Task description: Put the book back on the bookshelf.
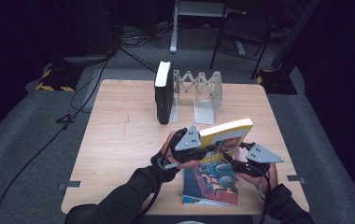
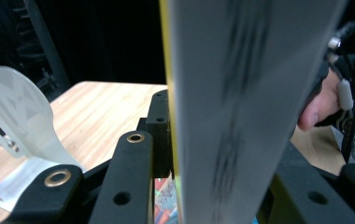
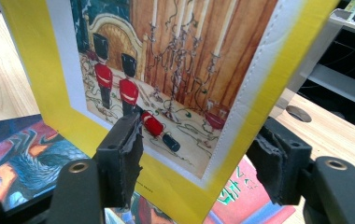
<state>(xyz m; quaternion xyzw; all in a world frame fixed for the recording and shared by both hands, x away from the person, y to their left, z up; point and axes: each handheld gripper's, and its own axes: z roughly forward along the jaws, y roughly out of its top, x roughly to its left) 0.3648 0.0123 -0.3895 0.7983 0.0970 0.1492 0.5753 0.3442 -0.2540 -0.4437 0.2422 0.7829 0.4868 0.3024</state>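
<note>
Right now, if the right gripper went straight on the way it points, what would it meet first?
Most likely the yellow book: its cover stands right ahead, between the right gripper jaws. Depth is unclear, so contact may already exist.

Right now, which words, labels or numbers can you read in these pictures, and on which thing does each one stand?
No text can be quoted with certainty.
Green lettering on the red-and-blue book lying flat: cut off, unreadable.
Tiny print on the yellow book, in its lower border: too small.
Dark marks on the yellow book's page edge: blurred.
Black book in the metal rack: no lettering visible.
</note>
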